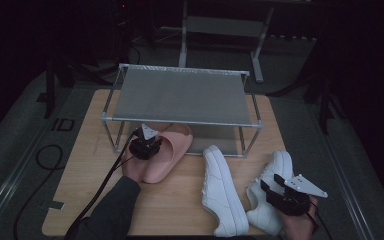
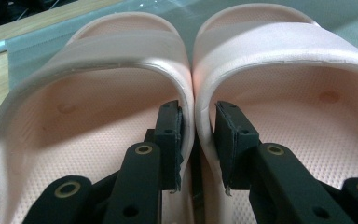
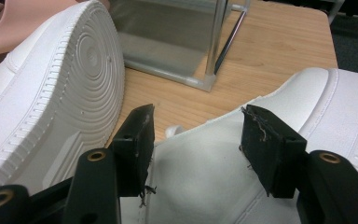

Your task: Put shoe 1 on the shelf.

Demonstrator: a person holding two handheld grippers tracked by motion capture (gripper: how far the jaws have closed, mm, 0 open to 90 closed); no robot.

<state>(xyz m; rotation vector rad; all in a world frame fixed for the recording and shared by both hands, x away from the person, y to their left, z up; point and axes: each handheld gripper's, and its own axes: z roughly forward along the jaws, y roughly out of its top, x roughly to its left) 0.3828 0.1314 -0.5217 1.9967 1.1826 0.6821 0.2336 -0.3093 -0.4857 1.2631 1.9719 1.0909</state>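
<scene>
Dark room beyond rack [image 1: 180,95], unreadable

Two black grippers seen, left gripper [image 1: 147,141] and right gripper [image 1: 280,192], each topped by a grey three-cornered plate, black cable [image 1: 100,187] trailed from the left one, brass-ringed screw holes noted on the jaws, frayed black pads [image 3: 265,135], dark grey sleeve [image 1: 112,210] worn.

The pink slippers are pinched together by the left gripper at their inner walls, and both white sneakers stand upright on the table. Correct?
Not quite. The left gripper does pinch the pink slippers together, but one white sneaker lies tipped on its side, sole showing in the right gripper view.
</scene>
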